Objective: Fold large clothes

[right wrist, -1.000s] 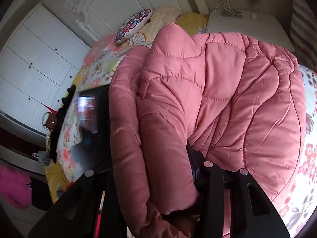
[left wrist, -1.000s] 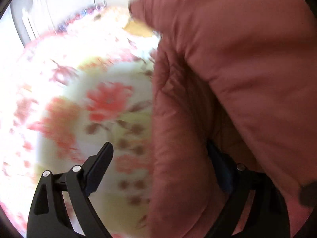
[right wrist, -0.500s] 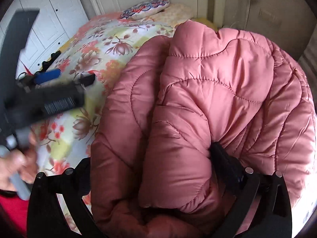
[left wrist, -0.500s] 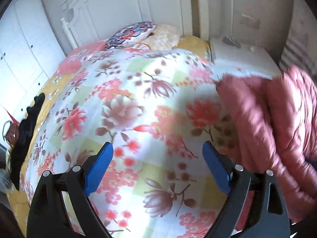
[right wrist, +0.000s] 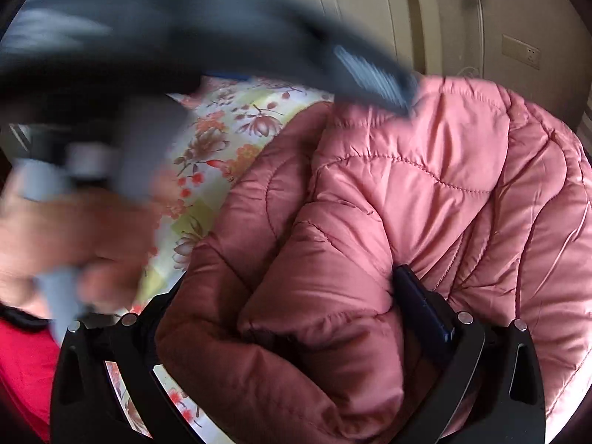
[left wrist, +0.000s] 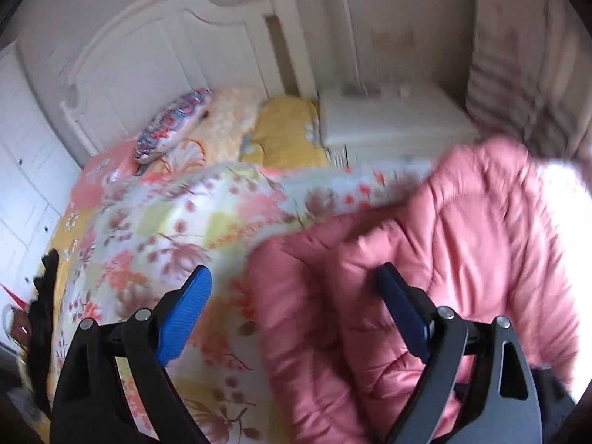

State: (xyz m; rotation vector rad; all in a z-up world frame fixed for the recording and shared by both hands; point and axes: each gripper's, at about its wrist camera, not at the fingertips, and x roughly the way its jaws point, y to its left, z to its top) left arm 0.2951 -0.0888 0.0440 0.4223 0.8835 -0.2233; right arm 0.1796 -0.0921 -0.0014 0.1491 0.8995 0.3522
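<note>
A pink quilted puffer jacket (left wrist: 462, 240) lies bunched on the flowered bed quilt (left wrist: 166, 229), toward the right side. My left gripper (left wrist: 292, 281) hovers open above the jacket's left edge, and its blue pads (left wrist: 185, 310) touch nothing. In the right wrist view the jacket (right wrist: 425, 170) fills the frame, folded over itself. My right gripper (right wrist: 292, 285) stands wide open, with a thick fold of the jacket lying between its fingers. Only its right pad (right wrist: 421, 307) shows; the jacket hides the left one. A blurred hand (right wrist: 74, 229) holds the left tool at the upper left.
A white headboard (left wrist: 166, 55) and pillows (left wrist: 174, 129) stand at the far end of the bed. A white nightstand (left wrist: 388, 122) sits right of them, and a striped curtain (left wrist: 518, 74) hangs beyond. Black items (left wrist: 44, 296) lie on the bed's left edge, beside white wardrobe doors (left wrist: 18, 185).
The left gripper came out from under the jacket, lifted and swung over the bed. The right gripper's jaws spread wide off the fold they pinched. The jacket settled lower.
</note>
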